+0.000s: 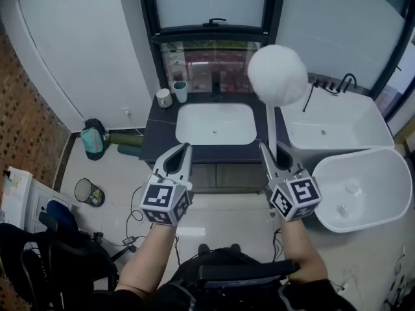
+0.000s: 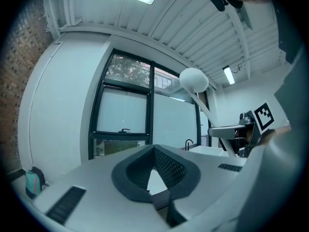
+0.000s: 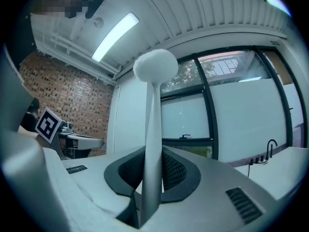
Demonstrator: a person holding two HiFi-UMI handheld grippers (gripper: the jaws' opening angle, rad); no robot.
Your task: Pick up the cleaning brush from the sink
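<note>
Nearest me, I am holding both grippers level, side by side, pointing toward the vanity. The left gripper (image 1: 183, 153) is carrying nothing: its jaws are pressing together at the tips, with only air behind them. The right gripper (image 1: 273, 153) is pinching the cleaning brush (image 1: 277, 75) by the lower part of its white handle, the dark pads squeezing it from both sides. The brush is standing upright out of the jaws, lifted well clear of the sink (image 1: 194, 127). In the head view its round white head is covering the back right corner of the dark counter (image 1: 152, 138). Beyond the jaws, the white basin is sitting empty in that counter. Two cups (image 1: 172, 94) are standing together at the counter's back left corner, and a dark faucet (image 1: 216, 83) is rising behind the basin. A white bathtub (image 1: 337, 131) is lying to the right, and a black-framed window (image 1: 211, 24) is filling the wall behind everything.
</note>
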